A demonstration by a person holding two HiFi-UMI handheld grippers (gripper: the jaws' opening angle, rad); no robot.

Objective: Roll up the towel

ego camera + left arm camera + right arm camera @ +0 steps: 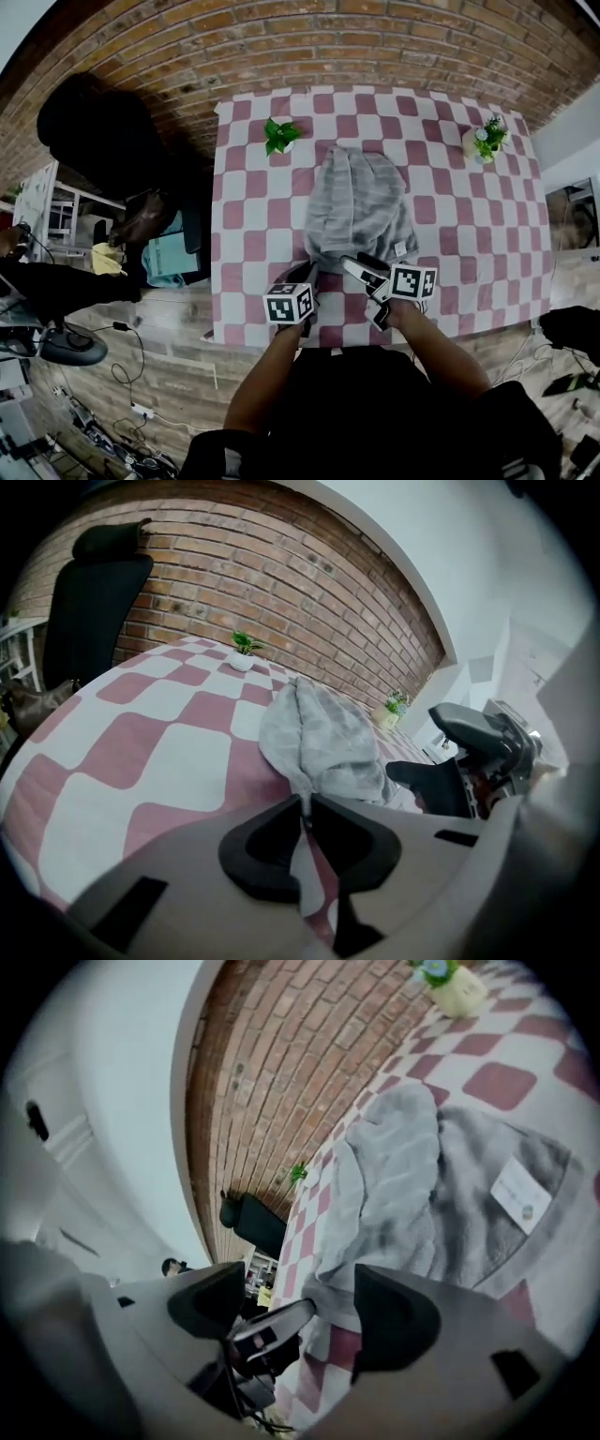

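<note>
Hardly started, with the towel (361, 202) bunched loose and unrolled in the middle of the surface (253, 234), its near edge pinched in the closed left tongs (305, 803) and lying between the parted, ungripping right tongs (300, 1299), all rolling left to do.

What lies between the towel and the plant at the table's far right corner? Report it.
Only bare checked tablecloth lies between the towel and that plant; the head view shows it.
</note>
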